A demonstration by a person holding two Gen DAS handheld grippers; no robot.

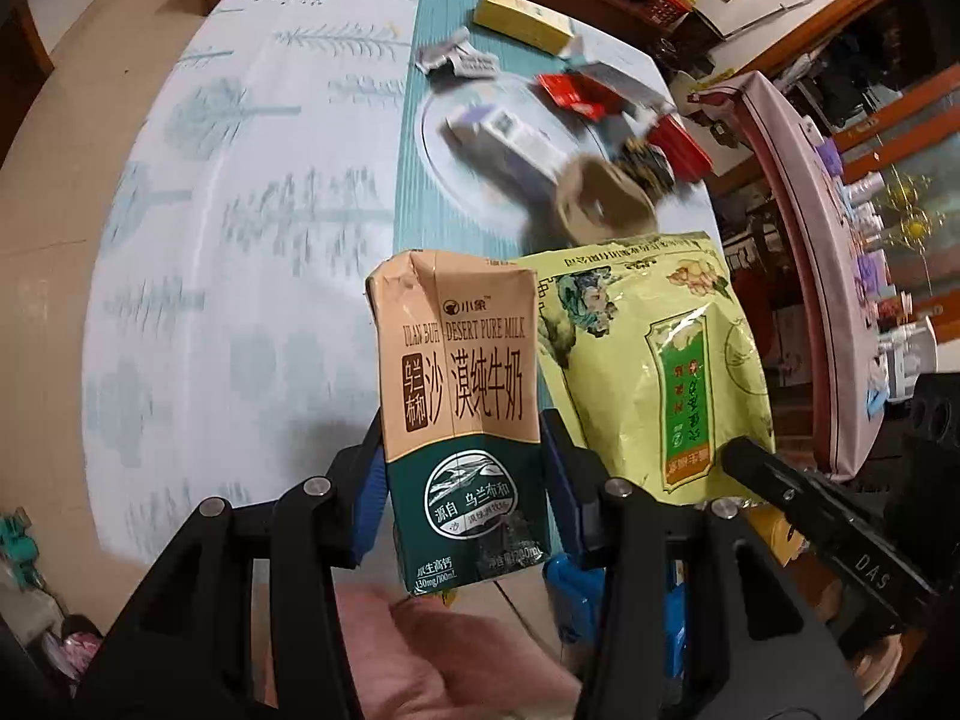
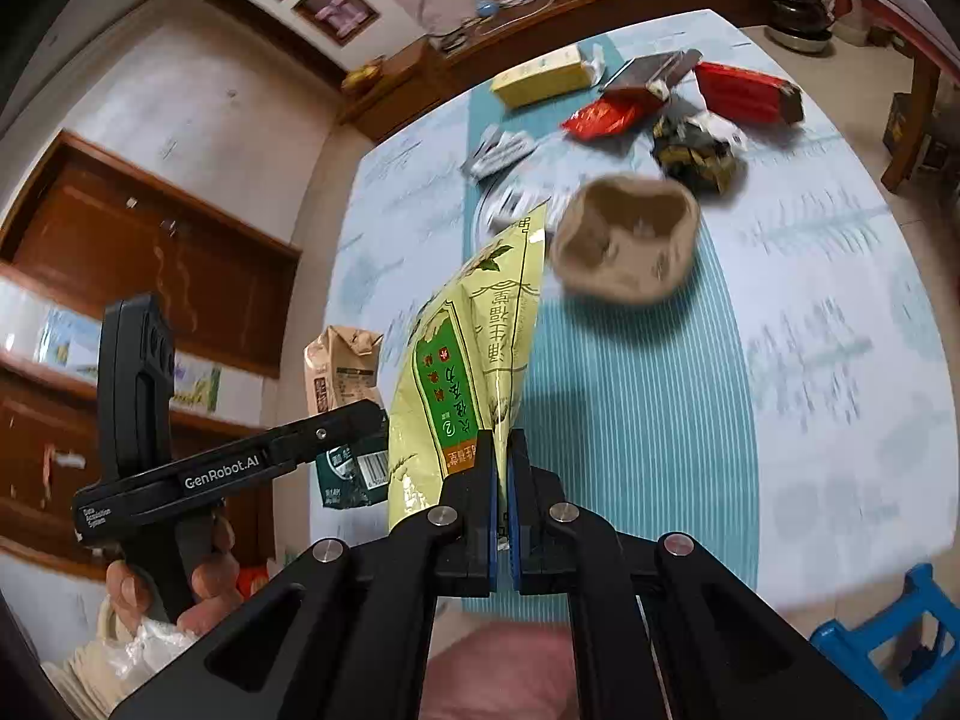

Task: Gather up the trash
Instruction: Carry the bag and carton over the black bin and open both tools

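Tan-and-dark-green milk carton (image 1: 462, 420) held in black, blue-padded left gripper (image 1: 462, 480); yellow-green pouch (image 2: 468, 360) in right gripper (image 2: 501, 504). Beyond: pale tree-printed, teal-striped tabletop (image 2: 630, 420).

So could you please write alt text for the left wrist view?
The left gripper holds a milk carton upright above a table. Beside it hangs a yellow-green bag; farther off, blurred, lie a paper cup and wrappers.
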